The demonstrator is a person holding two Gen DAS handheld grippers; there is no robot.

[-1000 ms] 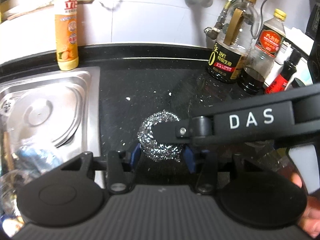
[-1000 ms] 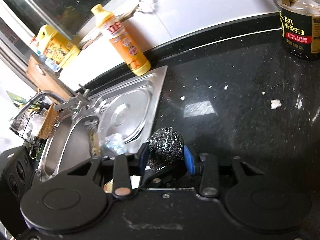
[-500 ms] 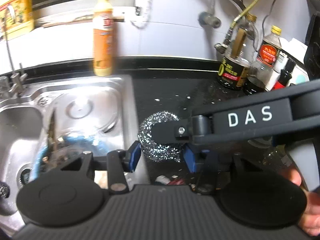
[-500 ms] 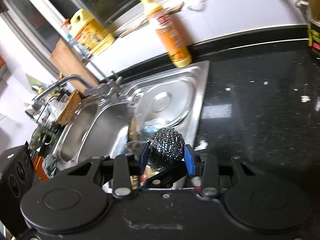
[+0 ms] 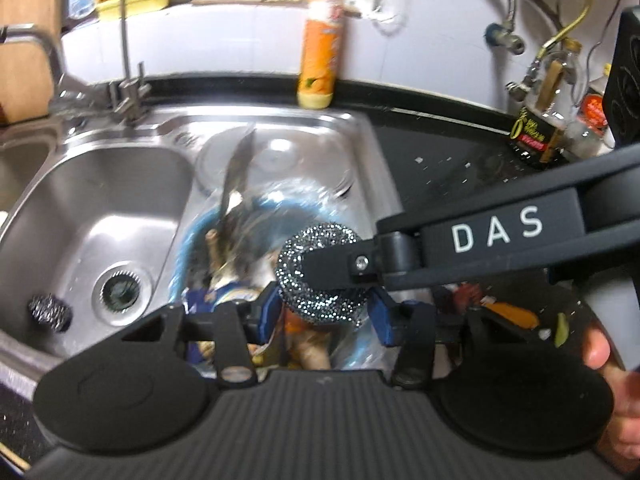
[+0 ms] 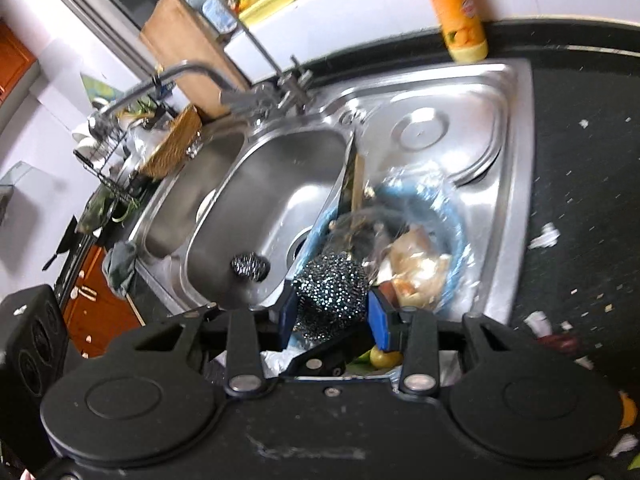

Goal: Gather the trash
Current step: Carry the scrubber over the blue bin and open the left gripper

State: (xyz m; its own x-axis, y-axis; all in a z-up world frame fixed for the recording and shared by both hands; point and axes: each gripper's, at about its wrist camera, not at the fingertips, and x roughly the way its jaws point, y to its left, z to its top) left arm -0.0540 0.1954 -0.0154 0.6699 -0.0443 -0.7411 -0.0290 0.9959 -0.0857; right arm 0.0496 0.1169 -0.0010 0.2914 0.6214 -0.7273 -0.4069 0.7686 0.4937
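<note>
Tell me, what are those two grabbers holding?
Both the left gripper and the right gripper squeeze one sparkly steel scrubber ball by its sides.

- Two steel wool scourers are counted: one (image 5: 325, 276) at the centre, another (image 5: 50, 311) at nine o'clock.
- One orange detergent bottle (image 5: 320, 36) is seen at twelve o'clock.
- Two sink basins (image 5: 100, 216) are counted.

— Item in transit? 
— Dark, glittery round ball of steel wool (image 5: 320, 276), clamped from two sides, raised off the surface above the blue-rimmed bin lined with clear plastic (image 6: 452, 216).
— Bin contents? 
— Food scraps, wrappers, a crumpled pale bag; blurred, hard to sort.
— Any other trash? 
— Second, greyer steel-wool ball (image 6: 250, 266) lying in the sink basin beside the drain. White paper scraps (image 6: 544, 238) scattered on the black worktop, right of the sink.
</note>
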